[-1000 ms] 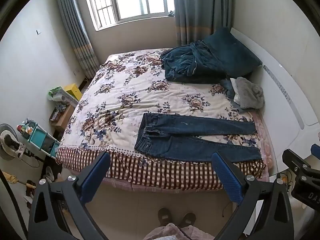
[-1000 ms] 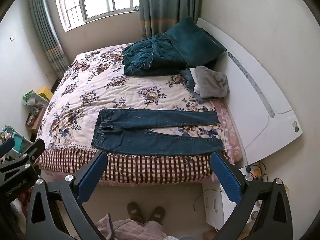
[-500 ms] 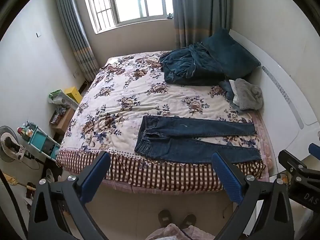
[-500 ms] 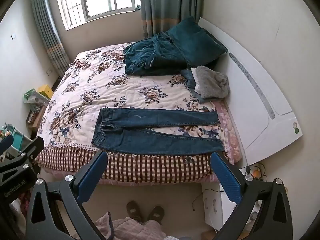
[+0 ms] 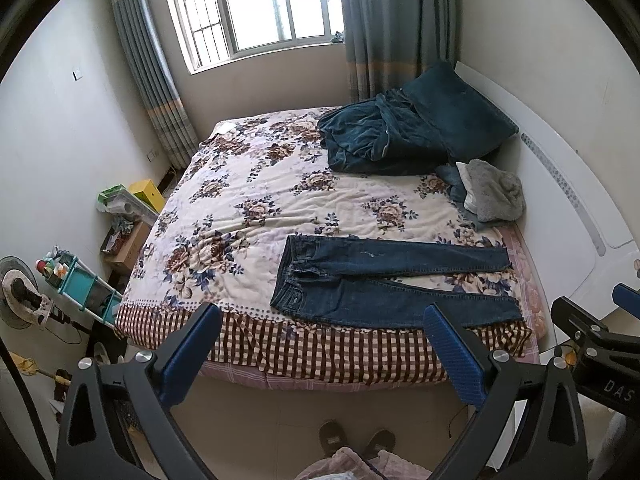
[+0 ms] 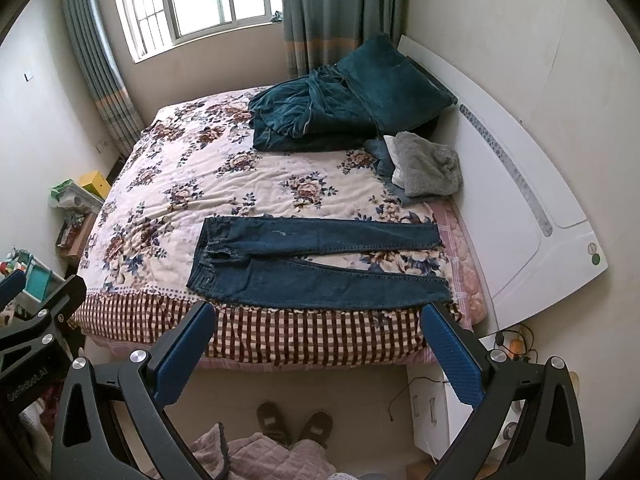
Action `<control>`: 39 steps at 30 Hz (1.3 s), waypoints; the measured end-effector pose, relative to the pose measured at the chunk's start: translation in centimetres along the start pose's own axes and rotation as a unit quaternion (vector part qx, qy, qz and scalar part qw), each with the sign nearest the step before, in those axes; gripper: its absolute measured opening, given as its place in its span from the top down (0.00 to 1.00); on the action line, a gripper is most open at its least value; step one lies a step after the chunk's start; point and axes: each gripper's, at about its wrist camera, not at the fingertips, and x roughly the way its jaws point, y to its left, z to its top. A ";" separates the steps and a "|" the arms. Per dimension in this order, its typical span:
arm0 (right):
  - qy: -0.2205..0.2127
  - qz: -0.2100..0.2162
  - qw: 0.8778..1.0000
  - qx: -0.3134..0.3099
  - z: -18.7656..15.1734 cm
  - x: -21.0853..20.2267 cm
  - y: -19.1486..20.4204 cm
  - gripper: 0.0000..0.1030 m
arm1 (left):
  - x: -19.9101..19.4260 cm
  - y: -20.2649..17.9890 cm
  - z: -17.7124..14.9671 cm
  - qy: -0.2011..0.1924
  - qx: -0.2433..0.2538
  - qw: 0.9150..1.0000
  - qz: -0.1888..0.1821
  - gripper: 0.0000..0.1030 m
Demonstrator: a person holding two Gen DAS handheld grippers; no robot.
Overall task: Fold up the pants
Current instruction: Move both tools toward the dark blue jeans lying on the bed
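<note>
Left wrist view: the left tongs (image 5: 320,348) gape wide and empty above the floor, short of the bed (image 5: 248,208). Beyond them the pants (image 5: 384,280) lie flat near the bed's front edge, waistband left, legs running right. Farther right, the right tongs (image 6: 316,344) likewise stand wide, holding nothing.

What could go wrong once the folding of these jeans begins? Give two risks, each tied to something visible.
The jeans lie along the bed's near edge, so a tug could slide them off. Both tongs, left and right, hang open above the floor, so they may pinch the floral quilt too.
</note>
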 end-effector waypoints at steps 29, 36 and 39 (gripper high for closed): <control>-0.013 0.016 1.000 -0.015 0.1 -1.8 1.4 0.00 | -1.0 1.8 0.9 -0.008 -0.008 1.000 0.003 0.00; -0.015 0.017 1.000 -0.014 0.1 -1.9 1.5 0.00 | -1.2 1.7 0.8 -0.011 -0.010 1.000 0.005 0.00; -0.015 0.018 1.000 -0.014 0.1 -1.9 1.4 0.00 | -1.3 1.9 1.0 -0.012 -0.011 1.000 0.004 0.00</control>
